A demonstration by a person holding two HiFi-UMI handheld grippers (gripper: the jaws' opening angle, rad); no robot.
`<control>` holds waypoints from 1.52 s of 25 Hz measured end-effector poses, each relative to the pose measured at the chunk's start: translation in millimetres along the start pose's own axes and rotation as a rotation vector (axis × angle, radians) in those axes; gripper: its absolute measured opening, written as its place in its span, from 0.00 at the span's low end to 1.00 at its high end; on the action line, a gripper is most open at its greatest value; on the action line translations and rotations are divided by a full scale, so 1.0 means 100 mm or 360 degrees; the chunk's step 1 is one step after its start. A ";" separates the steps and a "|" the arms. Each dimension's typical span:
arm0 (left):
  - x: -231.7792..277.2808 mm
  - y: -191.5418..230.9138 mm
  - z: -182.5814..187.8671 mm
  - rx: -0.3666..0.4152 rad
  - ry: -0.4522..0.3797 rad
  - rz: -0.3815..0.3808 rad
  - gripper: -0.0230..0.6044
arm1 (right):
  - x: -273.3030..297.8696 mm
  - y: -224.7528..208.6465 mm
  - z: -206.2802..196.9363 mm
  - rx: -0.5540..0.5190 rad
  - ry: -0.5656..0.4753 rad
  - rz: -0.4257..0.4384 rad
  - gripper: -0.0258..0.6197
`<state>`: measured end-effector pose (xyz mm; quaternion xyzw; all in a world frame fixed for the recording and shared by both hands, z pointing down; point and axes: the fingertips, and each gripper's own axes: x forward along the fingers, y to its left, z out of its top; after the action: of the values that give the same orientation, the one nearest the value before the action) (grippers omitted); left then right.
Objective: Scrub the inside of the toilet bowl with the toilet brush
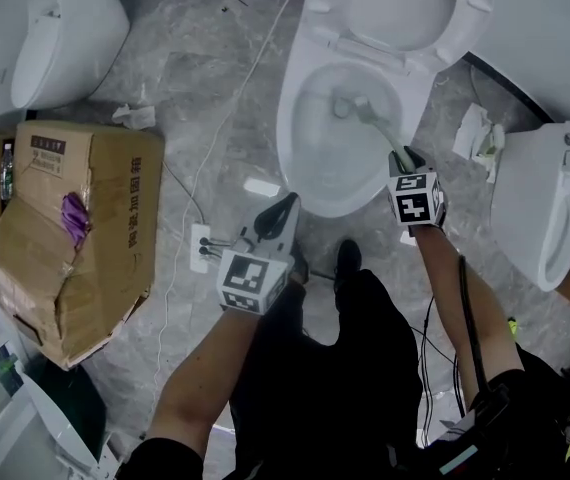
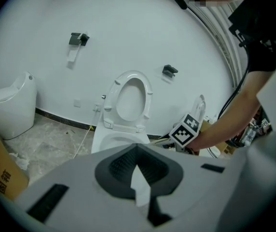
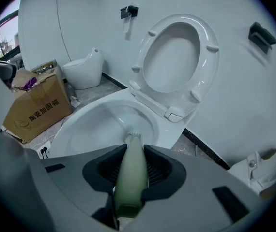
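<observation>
Cardboard box (image 1: 65, 238) L of toilet bowl (image 1: 287, 138); spare toilets far L (image 1: 65, 33) & R (image 1: 540, 208); white cable (image 1: 227, 118) + socket strip (image 1: 201, 248) on floor between; seat (image 1: 405, 8) up. Toilet brush (image 1: 380, 123): pale-green handle, head low in bowl; R gripper (image 1: 405, 156) clamped on handle; L gripper (image 1: 283, 208) jaws together, empty, nr bowl front.

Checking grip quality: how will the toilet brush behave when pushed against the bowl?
Probably light and stiff: the toilet brush runs straight, unbent, from the right tool into the toilet bowl. Its smooth, tapering handle might twist or slip between the jaws under scrubbing force. The bristle end likely flexes a little.
</observation>
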<state>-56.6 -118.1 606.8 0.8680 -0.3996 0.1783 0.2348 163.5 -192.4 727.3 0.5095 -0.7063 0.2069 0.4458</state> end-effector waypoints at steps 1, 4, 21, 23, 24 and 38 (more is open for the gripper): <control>0.01 0.02 -0.01 0.0003 0.0002 -0.0003 0.05 | 0.03 -0.01 -0.01 -0.0008 0.0015 -0.0004 0.21; 0.01 0.10 -0.02 -0.0006 0.0017 0.0004 0.05 | 0.10 -0.02 -0.01 0.0007 0.0044 -0.0011 0.21; -0.12 0.26 0.02 -0.0021 0.0057 0.0025 0.05 | 0.08 0.45 -0.11 -0.0004 0.0140 0.0131 0.21; -0.14 0.28 0.02 -0.0019 0.0059 0.0027 0.05 | 0.09 0.51 -0.11 -0.0012 0.0147 0.0142 0.21; -0.15 0.29 0.01 -0.0018 0.0060 0.0029 0.05 | 0.09 0.53 -0.11 -0.0012 0.0150 0.0146 0.21; -0.18 0.43 0.02 -0.0053 0.0049 0.0048 0.05 | 0.18 0.77 0.09 -0.0052 0.0124 0.0194 0.21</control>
<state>-100.9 -132.9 608.0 0.8550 -0.4118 0.1886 0.2527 88.8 -179.0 750.2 0.4496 -0.7216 0.2418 0.4677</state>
